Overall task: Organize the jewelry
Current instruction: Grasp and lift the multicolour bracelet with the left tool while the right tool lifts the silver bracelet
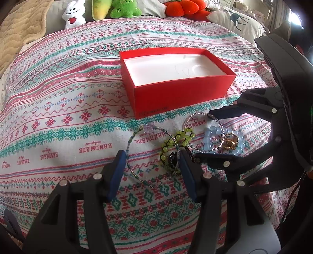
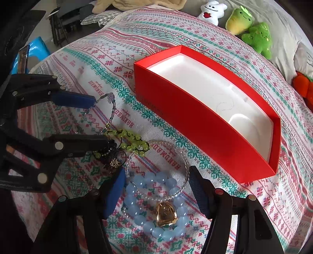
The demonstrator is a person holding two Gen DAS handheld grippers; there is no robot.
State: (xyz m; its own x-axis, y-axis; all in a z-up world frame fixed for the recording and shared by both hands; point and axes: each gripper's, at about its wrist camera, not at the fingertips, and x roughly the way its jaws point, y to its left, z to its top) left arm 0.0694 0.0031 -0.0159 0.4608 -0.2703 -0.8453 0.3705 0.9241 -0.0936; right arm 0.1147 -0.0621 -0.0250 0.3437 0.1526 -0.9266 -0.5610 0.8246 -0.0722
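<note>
An open red box [image 1: 183,96] with a white liner sits on the patterned cloth; it also shows in the right wrist view [image 2: 205,134]. In front of it lie a thin beaded necklace [image 1: 130,136], a green bead bracelet [image 1: 182,136], a clear bead bracelet [image 2: 183,156], a blue bead bracelet [image 2: 137,211] and a gold ring [image 2: 166,215]. My left gripper [image 1: 151,158] is open, straddling the thin necklace and the green bracelet [image 2: 129,139]. My right gripper [image 2: 156,175] is open around the blue and clear bracelets; it also shows in the left wrist view [image 1: 203,134].
Plush toys line the far side: a white one [image 1: 73,13], green ones [image 1: 125,7] and a red-orange one [image 1: 185,8]. A deer-print pillow [image 1: 238,21] lies at the back right. A blue stool [image 2: 37,48] stands beyond the cloth's edge.
</note>
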